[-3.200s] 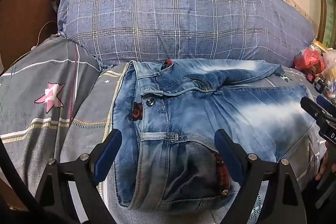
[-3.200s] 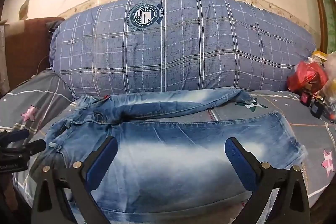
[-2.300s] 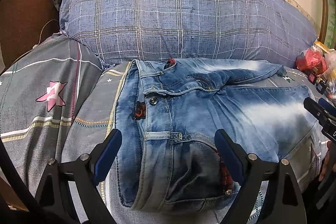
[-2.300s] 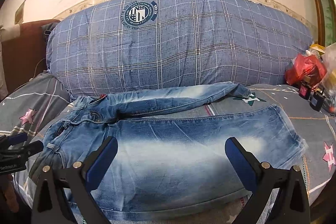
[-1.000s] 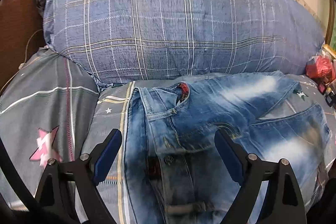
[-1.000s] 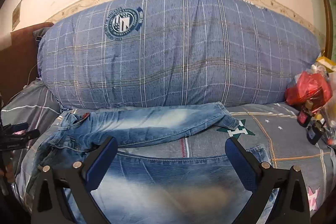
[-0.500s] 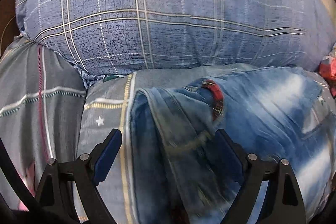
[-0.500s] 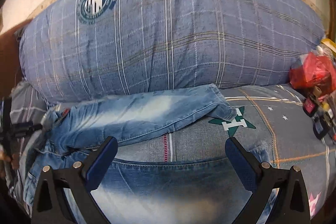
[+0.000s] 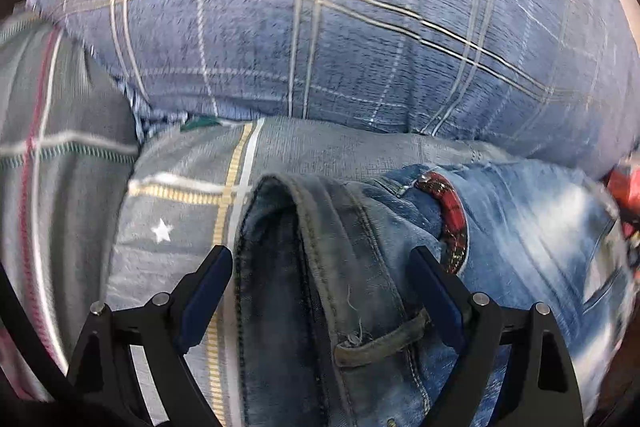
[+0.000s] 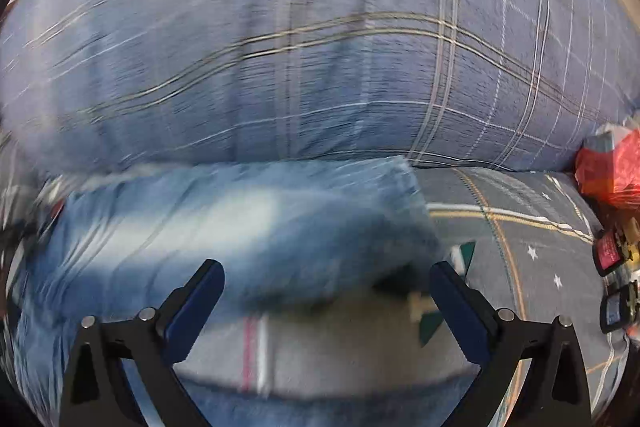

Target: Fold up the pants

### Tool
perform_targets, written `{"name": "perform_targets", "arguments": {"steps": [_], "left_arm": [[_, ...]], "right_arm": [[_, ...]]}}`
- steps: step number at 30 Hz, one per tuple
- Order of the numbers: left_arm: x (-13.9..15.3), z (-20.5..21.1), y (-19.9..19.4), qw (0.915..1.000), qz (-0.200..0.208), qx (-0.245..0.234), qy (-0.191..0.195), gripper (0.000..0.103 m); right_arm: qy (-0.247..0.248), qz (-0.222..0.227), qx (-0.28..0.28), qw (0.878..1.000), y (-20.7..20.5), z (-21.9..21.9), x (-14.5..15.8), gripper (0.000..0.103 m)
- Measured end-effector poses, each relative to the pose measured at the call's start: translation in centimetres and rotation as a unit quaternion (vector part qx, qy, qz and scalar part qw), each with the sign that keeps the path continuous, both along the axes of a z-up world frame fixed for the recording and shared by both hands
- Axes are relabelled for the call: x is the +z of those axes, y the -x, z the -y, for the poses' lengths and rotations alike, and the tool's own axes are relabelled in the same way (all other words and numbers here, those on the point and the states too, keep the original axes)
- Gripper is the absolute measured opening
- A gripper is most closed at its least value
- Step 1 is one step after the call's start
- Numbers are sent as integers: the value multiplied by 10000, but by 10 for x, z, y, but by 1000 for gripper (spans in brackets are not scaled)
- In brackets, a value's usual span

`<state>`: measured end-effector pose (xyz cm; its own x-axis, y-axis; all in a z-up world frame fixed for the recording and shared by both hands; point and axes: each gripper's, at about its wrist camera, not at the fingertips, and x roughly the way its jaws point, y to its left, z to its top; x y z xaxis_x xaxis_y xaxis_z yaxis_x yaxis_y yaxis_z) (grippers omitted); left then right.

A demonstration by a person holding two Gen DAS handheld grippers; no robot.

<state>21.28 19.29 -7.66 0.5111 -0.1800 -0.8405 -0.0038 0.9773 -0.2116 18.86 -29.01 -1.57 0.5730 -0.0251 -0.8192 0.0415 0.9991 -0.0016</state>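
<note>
The jeans [image 9: 400,267] lie on the bed [image 9: 180,211], just near of the big blue plaid pillow [image 9: 320,27]. The left tool [image 9: 322,267] is spread wide over the waistband corner, holding nothing. The right tool [image 10: 326,281] gapes empty too, just near of the far leg's hem [image 10: 404,211].

A home bedroom: plaid pillow [image 9: 320,27] on star-patterned bedsheet [image 9: 176,211].
</note>
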Motion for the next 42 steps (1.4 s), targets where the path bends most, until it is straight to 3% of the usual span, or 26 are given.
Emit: {"name": "perform_targets", "arguments": {"steps": [3, 5, 7, 11, 13, 17, 19, 21, 24, 28, 29, 35, 39, 42], "left_arm": [[-2, -4, -2, 9998, -36, 45, 216, 88], [-2, -2, -4, 9997, -13, 30, 252, 78], [-3, 0, -7, 9994, -55, -33, 338, 60], [-7, 2, -11, 9992, -39, -119, 388, 45], [-6, 4, -12, 9988, -38, -213, 435, 32], [-5, 6, -12, 9985, -20, -279, 466, 22], [-4, 7, -11, 9988, 18, -292, 396, 19], [-2, 9, -9, 9989, 91, -300, 348, 16], [5, 12, -5, 9988, 240, -312, 293, 15], [21, 11, 2, 9973, 458, -328, 466, 10], [26, 10, 5, 9965, 516, -336, 562, 10], [54, 11, 18, 9910, 816, -473, 946, 8], [67, 19, 29, 9877, 902, -689, 1077, 5], [68, 25, 33, 9876, 920, -778, 1003, 5]], "right_arm": [[-336, -166, -286, 9989, -33, 22, -11, 103], [-540, -271, -476, 9970, -53, 37, -19, 103], [-555, -392, -719, 9951, -74, 52, -27, 103], [-552, -541, -1019, 9918, -103, 69, -45, 103], [-555, -602, -1111, 9904, -114, 74, -55, 103], [-469, -783, -1209, 9885, -131, 77, -74, 102], [-512, -846, -1160, 9883, -139, 78, -82, 91], [-669, -874, -1026, 9886, -146, 79, -89, 60], [-361, -783, -899, 9922, -148, 72, -87, 39], [-200, -368, -802, 9959, -136, 70, -66, 26], [-172, -286, -796, 9963, -130, 70, -60, 18], [-310, 324, -753, 9962, -103, 74, -9, 8], [-319, 242, -546, 9977, -93, 70, 2, 8], [-330, -177, -488, 9981, -92, 62, -7, 9]]}}
